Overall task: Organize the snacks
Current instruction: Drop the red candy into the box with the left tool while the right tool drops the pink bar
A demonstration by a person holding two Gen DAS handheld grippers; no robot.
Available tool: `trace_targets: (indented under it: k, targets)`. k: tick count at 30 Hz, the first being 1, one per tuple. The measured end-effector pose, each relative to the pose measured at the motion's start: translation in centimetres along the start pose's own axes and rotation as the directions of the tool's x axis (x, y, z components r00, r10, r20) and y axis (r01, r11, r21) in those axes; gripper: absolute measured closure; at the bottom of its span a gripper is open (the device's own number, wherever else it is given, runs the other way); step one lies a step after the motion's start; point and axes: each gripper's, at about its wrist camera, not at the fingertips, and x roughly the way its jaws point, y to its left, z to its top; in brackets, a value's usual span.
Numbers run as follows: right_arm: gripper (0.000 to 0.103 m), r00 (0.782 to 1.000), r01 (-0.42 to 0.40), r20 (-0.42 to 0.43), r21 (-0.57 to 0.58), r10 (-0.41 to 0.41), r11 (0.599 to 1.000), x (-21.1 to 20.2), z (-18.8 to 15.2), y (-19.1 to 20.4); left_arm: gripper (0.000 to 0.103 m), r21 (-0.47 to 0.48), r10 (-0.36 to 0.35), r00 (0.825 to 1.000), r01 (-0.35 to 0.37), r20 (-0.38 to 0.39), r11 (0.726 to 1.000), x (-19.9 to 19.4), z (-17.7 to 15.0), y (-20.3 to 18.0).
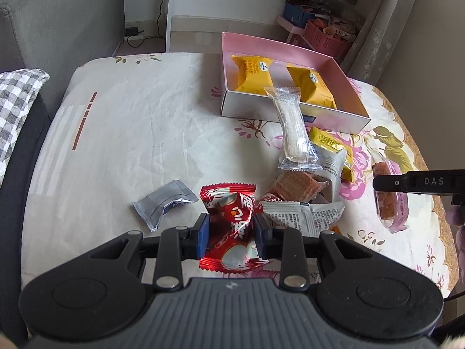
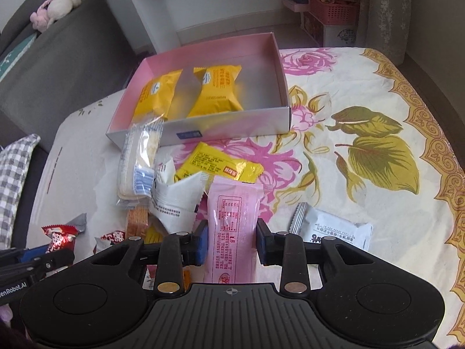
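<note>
Left gripper (image 1: 230, 234): fingers closed against both sides of a red snack packet (image 1: 229, 226), which is pinched between the blue pads and creased at the middle.
Right gripper (image 2: 232, 242): fingers pressed onto a pink snack packet (image 2: 232, 229), held lengthwise between the pads (printed back panel facing the camera).
Pink box (image 2: 286, 87): open, on the far part of the table, with two yellow packets (image 2: 216, 91) lying side by side inside; the right part of its floor is bare.
Loose pile: between the grippers and the box, on the floral tablecloth (image 2: 377, 151). It includes a clear-wrapped pale bar (image 1: 292, 128) leaning on the box's front wall, a yellow packet (image 2: 218, 164), white packets (image 2: 177, 200) and a wafer pack (image 1: 296, 187).
Silver packet (image 1: 165, 202): alone on the cloth, just left of the red packet.
White packet, right side (image 2: 334, 226): flat on the cloth, just right of the right gripper.
Background: pink baskets (image 2: 334, 10) on low shelving.
</note>
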Motion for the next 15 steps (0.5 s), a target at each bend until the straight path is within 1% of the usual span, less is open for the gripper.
trace_targets:
  k: [7,15]
  targets:
    - [0.072,0.998,-0.049,0.048,0.079,0.045,0.996,-0.9,2.4,-1.1,0.074,-0.008,-0.009,0.999,0.009,0.040,1.000,-0.1,1.6,-1.3]
    - [0.072,0.990,-0.125,0.091,0.157,0.111,0.980,-0.4,5.1,-2.1,0.074,-0.008,-0.019,0.996,0.020,0.084,1.000,0.9,4.3,-2.7]
